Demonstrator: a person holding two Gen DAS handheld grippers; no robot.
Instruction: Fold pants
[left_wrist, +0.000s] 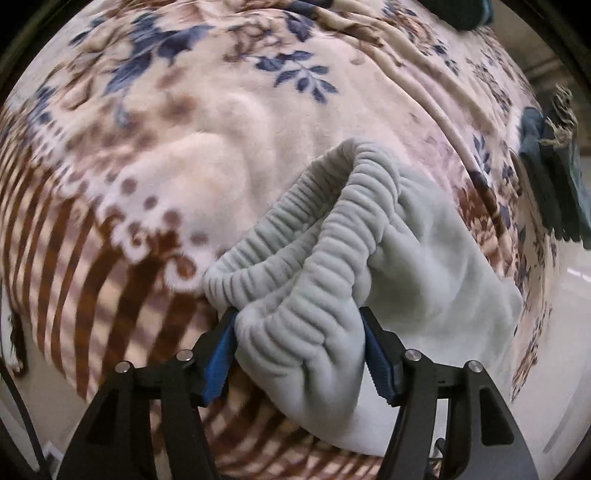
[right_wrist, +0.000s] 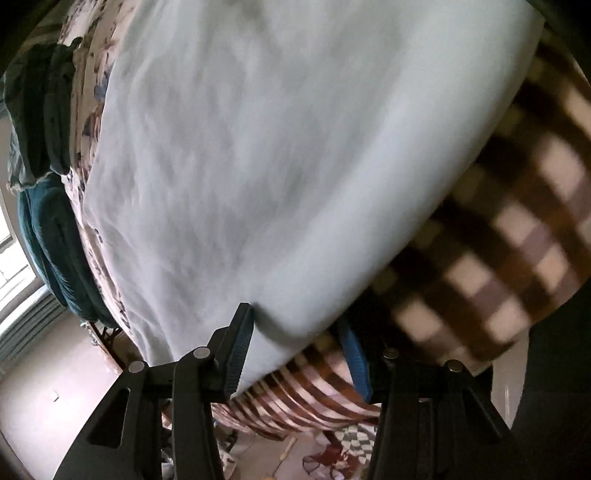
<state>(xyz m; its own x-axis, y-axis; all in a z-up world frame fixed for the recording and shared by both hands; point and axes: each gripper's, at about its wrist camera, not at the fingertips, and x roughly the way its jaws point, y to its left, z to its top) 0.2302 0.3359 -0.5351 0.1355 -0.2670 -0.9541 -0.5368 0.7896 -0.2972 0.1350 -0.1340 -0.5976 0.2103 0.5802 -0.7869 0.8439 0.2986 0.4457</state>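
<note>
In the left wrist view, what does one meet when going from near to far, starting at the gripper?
left gripper, jaws closed on the gathered waistband → pale grey pants → floral blanket → dark teal cloth at the far edge.

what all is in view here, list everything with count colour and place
pants: one, pale grey-green, lying on the blanket, ribbed waistband bunched toward the left gripper
blanket: one, cream with blue flowers and brown checks, spread under the pants
folded clothes: a few, dark teal, stacked at the blanket's far edge
left gripper: one, black with blue pads, waistband between its fingers
right gripper: one, black with blue pads, at the pants' plain edge, fingers apart
</note>
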